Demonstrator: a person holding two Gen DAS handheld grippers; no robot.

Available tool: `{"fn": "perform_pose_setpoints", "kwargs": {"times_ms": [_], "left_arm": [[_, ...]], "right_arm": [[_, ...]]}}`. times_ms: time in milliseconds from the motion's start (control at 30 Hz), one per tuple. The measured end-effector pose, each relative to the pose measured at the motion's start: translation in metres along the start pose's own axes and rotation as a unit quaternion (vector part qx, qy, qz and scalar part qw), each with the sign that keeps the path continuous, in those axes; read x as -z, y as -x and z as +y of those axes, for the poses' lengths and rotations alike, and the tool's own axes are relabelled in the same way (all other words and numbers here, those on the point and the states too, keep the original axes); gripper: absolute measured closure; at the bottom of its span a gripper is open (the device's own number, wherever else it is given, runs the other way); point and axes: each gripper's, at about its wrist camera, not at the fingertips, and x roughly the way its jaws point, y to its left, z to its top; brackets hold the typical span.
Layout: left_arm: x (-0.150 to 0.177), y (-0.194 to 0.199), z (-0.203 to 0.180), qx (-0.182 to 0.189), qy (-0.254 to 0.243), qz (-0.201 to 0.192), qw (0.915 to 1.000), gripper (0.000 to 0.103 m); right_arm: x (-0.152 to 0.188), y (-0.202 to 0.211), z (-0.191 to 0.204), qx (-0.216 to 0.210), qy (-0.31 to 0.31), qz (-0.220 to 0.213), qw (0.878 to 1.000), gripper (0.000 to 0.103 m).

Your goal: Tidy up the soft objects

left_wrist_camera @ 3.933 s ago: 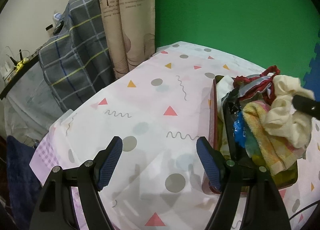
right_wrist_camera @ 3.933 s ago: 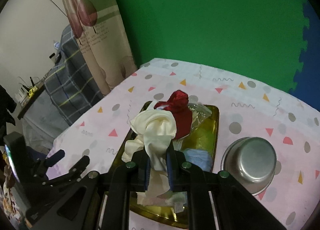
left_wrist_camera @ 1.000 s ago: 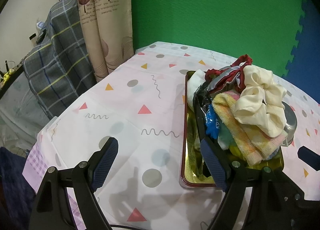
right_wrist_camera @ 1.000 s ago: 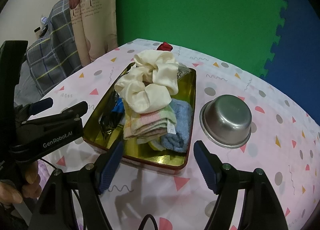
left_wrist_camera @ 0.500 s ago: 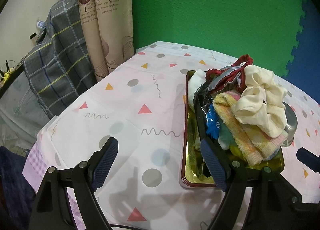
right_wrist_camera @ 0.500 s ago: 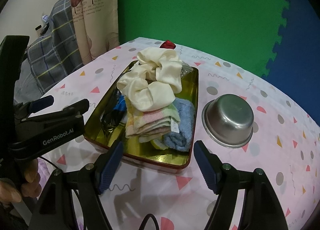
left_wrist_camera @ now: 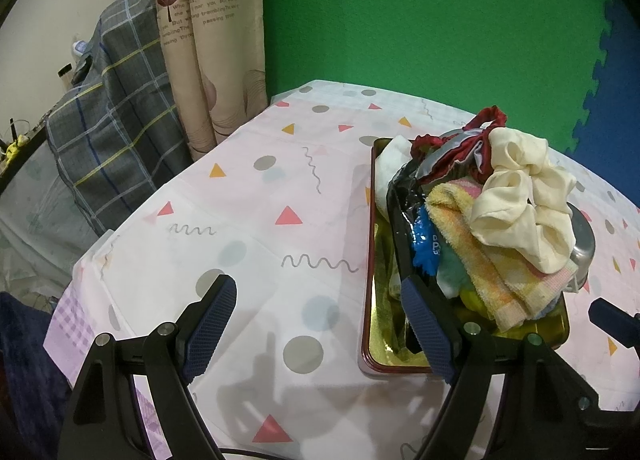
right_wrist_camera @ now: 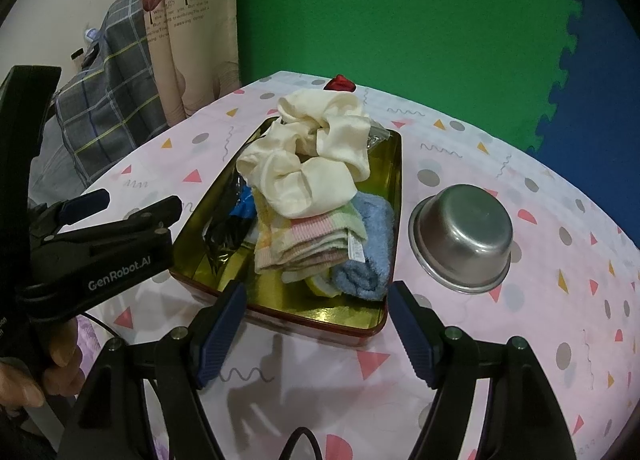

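A gold tray with a red rim holds a pile of soft things. A cream scrunchie lies on top of a folded striped towel, beside a rolled blue towel. A red scrunchie and a black plastic bag sit in the tray too. My right gripper is open and empty just before the tray's near edge. My left gripper is open and empty over the tablecloth, left of the tray.
An upturned steel bowl stands right of the tray on the patterned tablecloth. A hand holds the left gripper at the left. A curtain and a plaid cloth lie beyond the table's left edge.
About four seconds ago my right gripper was shut on the cream scrunchie; it now lies on the pile and the gripper is open and drawn back. Nothing has moved in the last second.
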Motion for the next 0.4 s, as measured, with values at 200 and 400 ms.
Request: {"fn": "perform_pose_setpoints", "kwargs": {"times_ms": [200, 400], "left_arm": [[0.0013, 0.0002, 0.0001, 0.002, 0.0, 0.0, 1.0, 0.021], [0.0012, 0.0005, -0.0001, 0.001, -0.001, -0.002, 1.0, 0.02]], "right_arm": [[0.0002, 0.0002, 0.0001, 0.001, 0.001, -0.001, 1.0, 0.028], [-0.0008, 0.0005, 0.0009, 0.002, 0.005, -0.003, 1.0, 0.028]]}}
